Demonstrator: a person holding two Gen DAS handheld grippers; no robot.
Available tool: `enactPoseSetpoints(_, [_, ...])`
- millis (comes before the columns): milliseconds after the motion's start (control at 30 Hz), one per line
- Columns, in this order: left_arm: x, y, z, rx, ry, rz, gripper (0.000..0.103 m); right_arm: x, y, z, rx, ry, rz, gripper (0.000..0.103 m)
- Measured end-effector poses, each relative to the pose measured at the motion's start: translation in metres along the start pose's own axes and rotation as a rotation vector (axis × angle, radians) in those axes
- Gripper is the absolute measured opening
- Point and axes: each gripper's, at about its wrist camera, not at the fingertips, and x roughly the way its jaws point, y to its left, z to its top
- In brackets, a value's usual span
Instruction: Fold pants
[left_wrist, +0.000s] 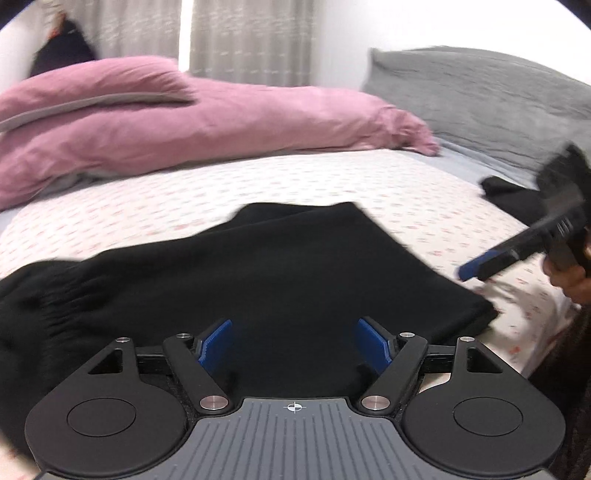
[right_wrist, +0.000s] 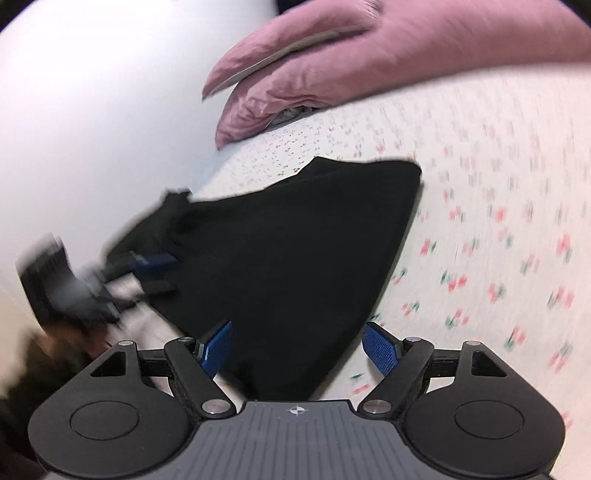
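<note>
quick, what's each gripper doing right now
Left gripper: open, holding nothing, above the black pants.
Right gripper: open, holding nothing, over the pants' edge.

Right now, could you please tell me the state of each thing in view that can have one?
Black pants: lying on the bed, folded over, ungripped.
Left claw: open, over the pants.
Right claw: open, at the pants' near edge.
Pink duvet: bunched at the far side of the bed.
Bedsheet: spread under the pants.

One pair of black pants (left_wrist: 258, 280), one pink duvet (left_wrist: 184, 122), one grey pillow (left_wrist: 480, 96), two grippers (both gaping): left (left_wrist: 294, 345), right (right_wrist: 297, 347).
</note>
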Motion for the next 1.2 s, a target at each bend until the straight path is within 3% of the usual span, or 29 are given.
enactPoseSetpoints(67, [0.012, -0.015, 0.0, 0.03, -0.001, -0.036, 0.076, 0.002, -0.011, 0.0, 0.103, 0.022, 0.041, 0.072])
enactPoseSetpoints(200, [0.026, -0.042, -0.003, 0.069, -0.014, -0.096, 0.076, 0.016, -0.027, -0.007, 0.256, 0.128, 0.085, 0.045])
enactPoseSetpoints(333, [0.034, -0.064, -0.007, 0.102, -0.034, -0.172, 0.076, 0.022, -0.025, -0.009, 0.276, 0.156, 0.12, 0.031])
enactPoseSetpoints(433, [0.034, -0.083, -0.009, 0.154, -0.056, -0.203, 0.076, 0.02, -0.02, -0.005, 0.281, 0.126, 0.146, 0.024])
enactPoseSetpoints(600, [0.042, -0.106, -0.009, 0.191, -0.077, -0.207, 0.076, 0.02, -0.013, 0.01, 0.298, 0.066, 0.222, 0.024])
enactPoseSetpoints(733, [0.054, -0.125, -0.008, 0.223, -0.092, -0.063, 0.074, 0.022, -0.015, 0.022, 0.297, 0.049, 0.248, 0.024])
enactPoseSetpoints(833, [0.063, -0.131, -0.008, 0.185, -0.077, 0.042, 0.056, 0.019, -0.02, 0.025, 0.296, 0.048, 0.252, 0.03])
enactPoseSetpoints(900, [0.068, -0.131, -0.009, 0.159, -0.07, 0.073, 0.051, 0.011, -0.027, 0.024, 0.298, 0.043, 0.229, 0.033])
enactPoseSetpoints(1033, [0.064, -0.136, -0.017, 0.143, -0.087, 0.125, 0.038, 0.013, -0.041, 0.026, 0.295, 0.019, 0.088, 0.053])
enactPoseSetpoints(1100, [0.062, -0.138, -0.02, 0.15, -0.102, 0.144, 0.033, 0.021, -0.05, 0.028, 0.308, 0.024, 0.038, 0.053])
enactPoseSetpoints(1200, [0.059, -0.138, -0.023, 0.129, -0.127, 0.145, 0.023, 0.032, -0.065, 0.032, 0.343, 0.009, 0.045, 0.047])
